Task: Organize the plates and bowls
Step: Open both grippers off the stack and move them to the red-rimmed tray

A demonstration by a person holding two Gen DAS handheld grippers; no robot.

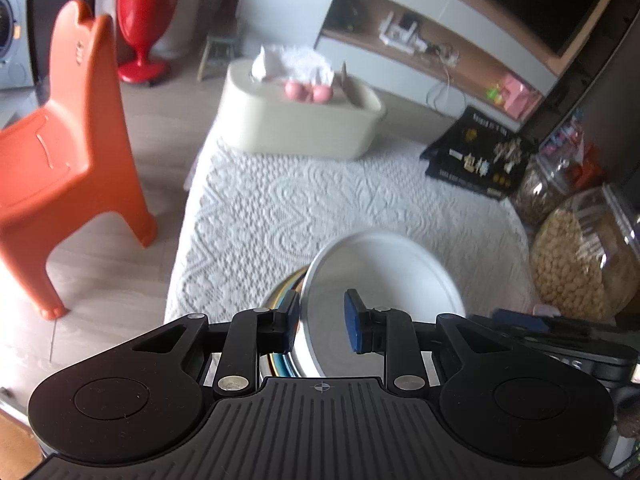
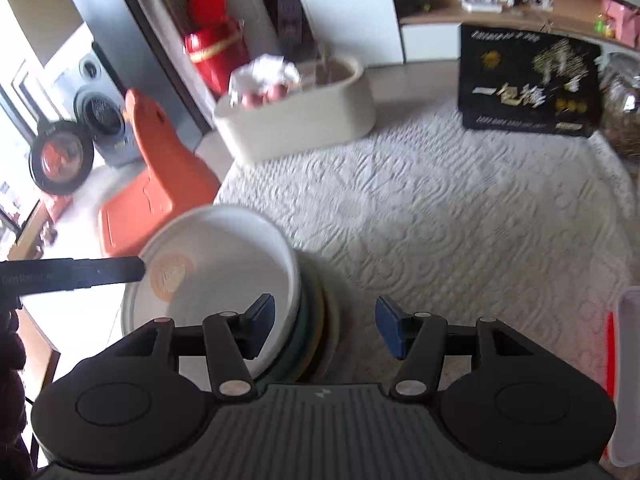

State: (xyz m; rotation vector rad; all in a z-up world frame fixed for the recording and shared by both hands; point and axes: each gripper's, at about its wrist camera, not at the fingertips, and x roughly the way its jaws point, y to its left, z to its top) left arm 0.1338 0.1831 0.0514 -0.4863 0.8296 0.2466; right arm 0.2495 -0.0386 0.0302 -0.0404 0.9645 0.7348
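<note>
Currently both grippers sit at the near edge of the table (image 1: pixel 304 208), over the dish stack.

Left gripper (image 1: pixel 322 322): its jaws straddle the rim of the white plate (image 1: pixel 384 276), one blue pad outside the rim and the other over the plate's inner face. There is a visible gap on the inner side, so I can't tell whether the pads actually clamp the rim. In the right wrist view the white plate (image 2: pixel 224 264) is tilted, its near edge raised off the stack (image 2: pixel 316 320) of coloured dishes beneath. The tilt suggests something is levering it, probably the left tool, whose dark finger (image 2: pixel 80 272) reaches in over the far rim.

Right gripper (image 2: pixel 324 328): its jaws stand apart and hold nothing. The left pad overlaps the plate's edge in the picture and the right pad hangs over bare cloth. It looks staged to steady or catch the stack, not gripping.

The stack sits tight to the table edge, so a slip would send dishes toward the floor.

Beige tub (image 1: pixel 300 120), black box (image 1: pixel 476 156) and snack jars (image 1: pixel 576 256) ring the far side, leaving the middle of the cloth free as the likely drop zone.
</note>
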